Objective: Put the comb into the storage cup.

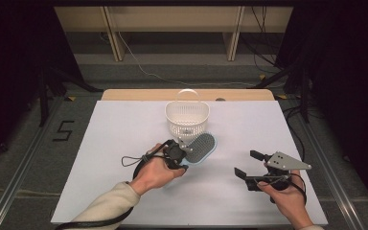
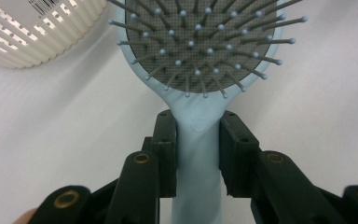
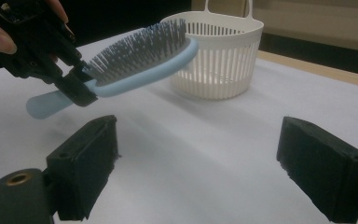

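A light-blue hairbrush (image 1: 202, 147) with a grey bristle pad hangs above the white table, head raised toward the basket. My left gripper (image 1: 182, 152) is shut on the hairbrush handle (image 2: 198, 140), one pad on each side of its neck. In the right gripper view the hairbrush (image 3: 140, 58) is held clear of the table, bristles up, by the left gripper (image 3: 77, 81). A white slotted basket (image 1: 187, 117) with a loop handle stands just beyond the brush head. My right gripper (image 1: 249, 163) rests open at the right, nothing between its jaws.
The white table sheet (image 1: 124, 139) covers the table, whose wooden far edge (image 1: 139, 94) shows behind the basket. A black cable (image 1: 132, 160) trails from the left gripper. Dark stands and floor surround the table.
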